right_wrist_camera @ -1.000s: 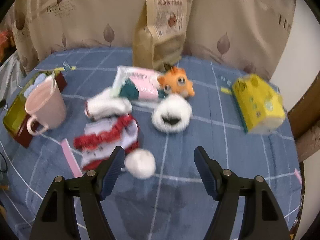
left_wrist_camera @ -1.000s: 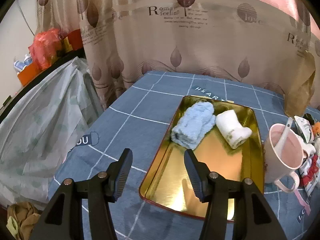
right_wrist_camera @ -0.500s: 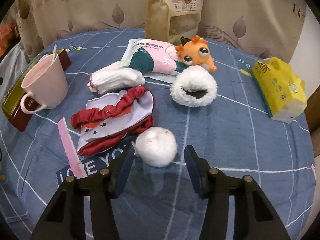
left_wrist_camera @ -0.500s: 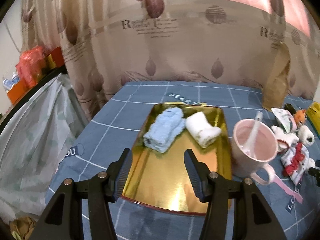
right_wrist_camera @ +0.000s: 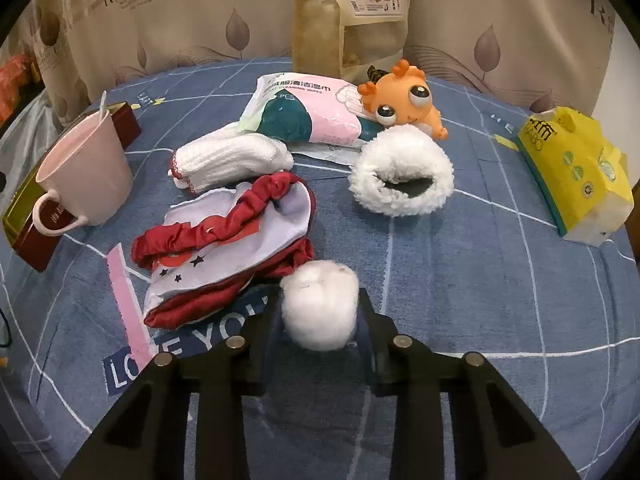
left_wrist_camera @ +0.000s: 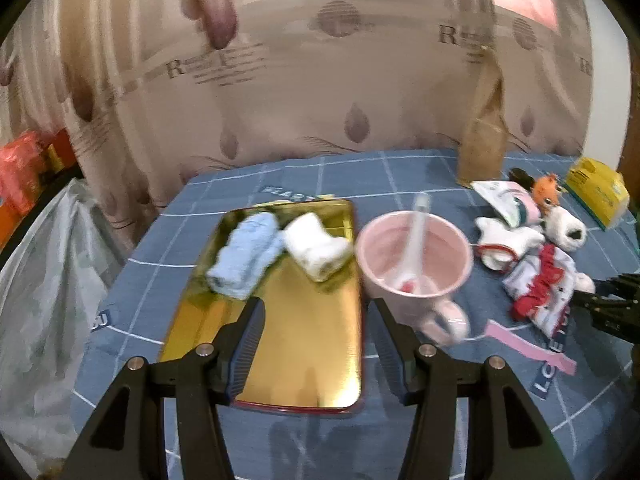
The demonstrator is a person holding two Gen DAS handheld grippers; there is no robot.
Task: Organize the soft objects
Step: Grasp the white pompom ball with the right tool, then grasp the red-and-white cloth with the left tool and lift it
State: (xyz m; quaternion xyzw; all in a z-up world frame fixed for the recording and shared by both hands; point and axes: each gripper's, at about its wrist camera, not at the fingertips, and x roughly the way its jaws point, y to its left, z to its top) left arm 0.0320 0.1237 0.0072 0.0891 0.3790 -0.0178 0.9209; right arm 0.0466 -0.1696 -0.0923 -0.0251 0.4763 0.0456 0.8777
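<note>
Since a second ago the right gripper (right_wrist_camera: 318, 312) has dropped onto the white pompom (right_wrist_camera: 319, 304) and its jaws have gone from wide apart to pinched in against the ball's two sides; the pompom sits squeezed between them on the blue checked cloth (right_wrist_camera: 460, 280). Meanwhile the left gripper (left_wrist_camera: 318, 340) has swung sideways, so the pink mug (left_wrist_camera: 414, 258), which was off at the edge of its view, now stands just ahead of its right finger.

That left gripper hangs with its jaws spread and nothing between them, above the near end of the gold tray (left_wrist_camera: 304, 344). Farther ahead of it in the tray, a light blue rolled cloth (left_wrist_camera: 244, 258) and a white rolled cloth (left_wrist_camera: 318, 246) lie side by side, touching.

Just ahead and left of the right gripper lies a red-and-white fabric pouch (right_wrist_camera: 230, 248), its edge against the pompom. Beyond that is a white knitted glove (right_wrist_camera: 230, 158), and ahead to the right a fluffy white cuff (right_wrist_camera: 402, 172). An orange toy (right_wrist_camera: 402, 98) rests on a pack of wipes (right_wrist_camera: 304, 114) farther back. A yellow tissue pack (right_wrist_camera: 572, 168) lies well off to the right.
</note>
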